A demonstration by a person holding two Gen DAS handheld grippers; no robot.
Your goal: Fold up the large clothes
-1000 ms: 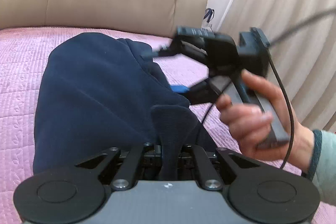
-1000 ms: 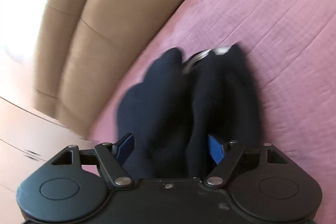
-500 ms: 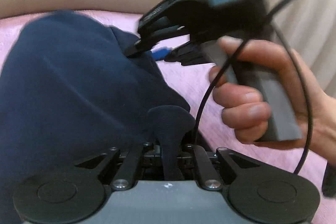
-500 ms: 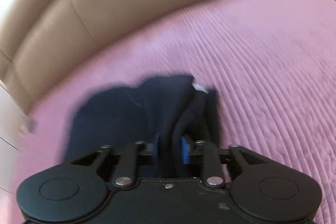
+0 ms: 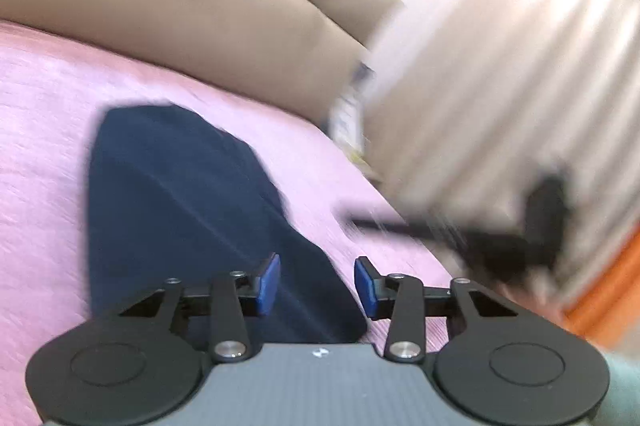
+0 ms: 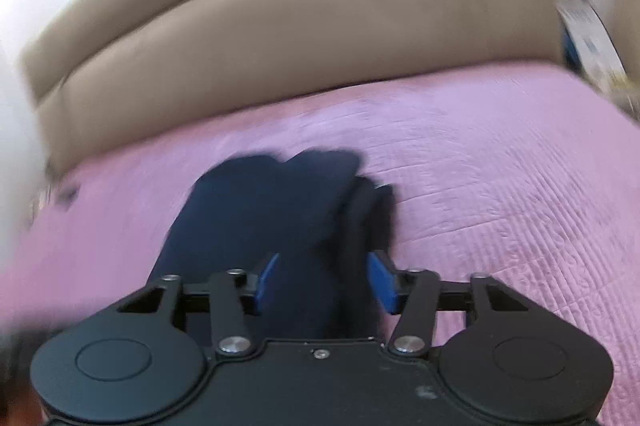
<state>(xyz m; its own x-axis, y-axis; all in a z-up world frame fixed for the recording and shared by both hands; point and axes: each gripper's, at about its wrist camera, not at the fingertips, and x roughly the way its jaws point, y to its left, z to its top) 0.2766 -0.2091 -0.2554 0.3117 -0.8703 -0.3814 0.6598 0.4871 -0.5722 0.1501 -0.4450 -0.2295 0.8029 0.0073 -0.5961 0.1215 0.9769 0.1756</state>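
A folded navy garment (image 5: 188,210) lies on the pink quilted bed cover (image 5: 48,154). My left gripper (image 5: 316,284) is open just above its near end, and its blue pads hold nothing. In the right wrist view the same garment (image 6: 272,226) lies bunched ahead. My right gripper (image 6: 324,282) is open over its near part, with cloth between the spread pads but not pinched. The right gripper also shows as a dark blur in the left wrist view (image 5: 520,242), to the right of the garment.
A beige padded headboard (image 6: 304,26) runs along the far side of the bed. Pale curtains (image 5: 500,86) hang at the right. A white bag with print (image 6: 580,6) stands by the bed's far right corner.
Both grippers have opened and let go of the navy garment, which now lies flat on the bed. Both have pulled back from it, and the right gripper has swung off to the right.
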